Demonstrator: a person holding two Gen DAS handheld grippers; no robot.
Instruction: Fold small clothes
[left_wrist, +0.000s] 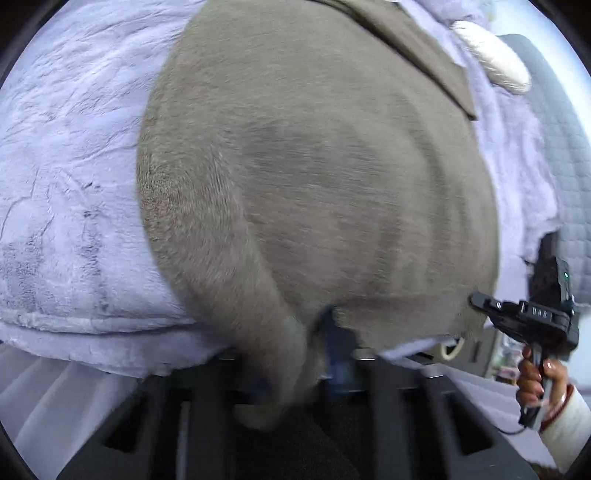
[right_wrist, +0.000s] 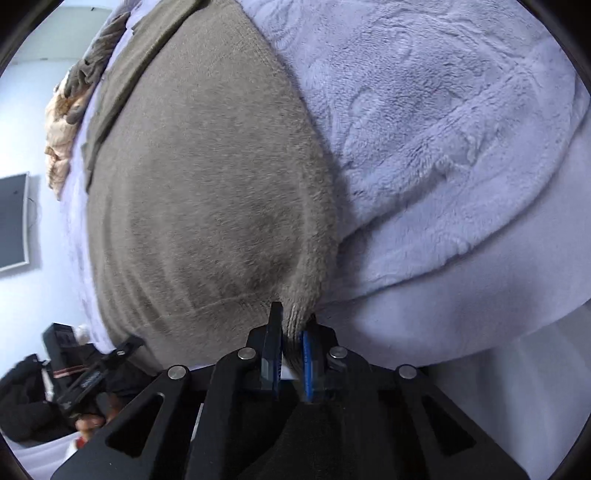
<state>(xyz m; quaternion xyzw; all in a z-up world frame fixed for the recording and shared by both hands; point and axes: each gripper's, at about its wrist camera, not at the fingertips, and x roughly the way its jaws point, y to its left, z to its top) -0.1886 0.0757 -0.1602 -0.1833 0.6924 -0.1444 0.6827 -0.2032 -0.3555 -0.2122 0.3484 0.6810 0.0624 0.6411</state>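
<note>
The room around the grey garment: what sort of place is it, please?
Most likely a bedroom in a home. The grey garment lies on a fluffy lilac blanket that hangs over a bed-like edge, a pillow lies at the far end, and a dark flat screen hangs on the wall.

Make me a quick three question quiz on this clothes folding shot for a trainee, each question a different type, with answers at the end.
1. True or false: the right gripper is shut on an edge of the garment.
2. Multiple choice: what does the garment lie on? A) a bare wooden table B) a lilac blanket C) a tiled floor
3. Short answer: what is the left gripper doing?

Key
1. True: a ribbed fold of the knit sits pinched between its pads.
2. B
3. It is shut on the garment's near edge, with fabric bunched between its fingers.
</note>
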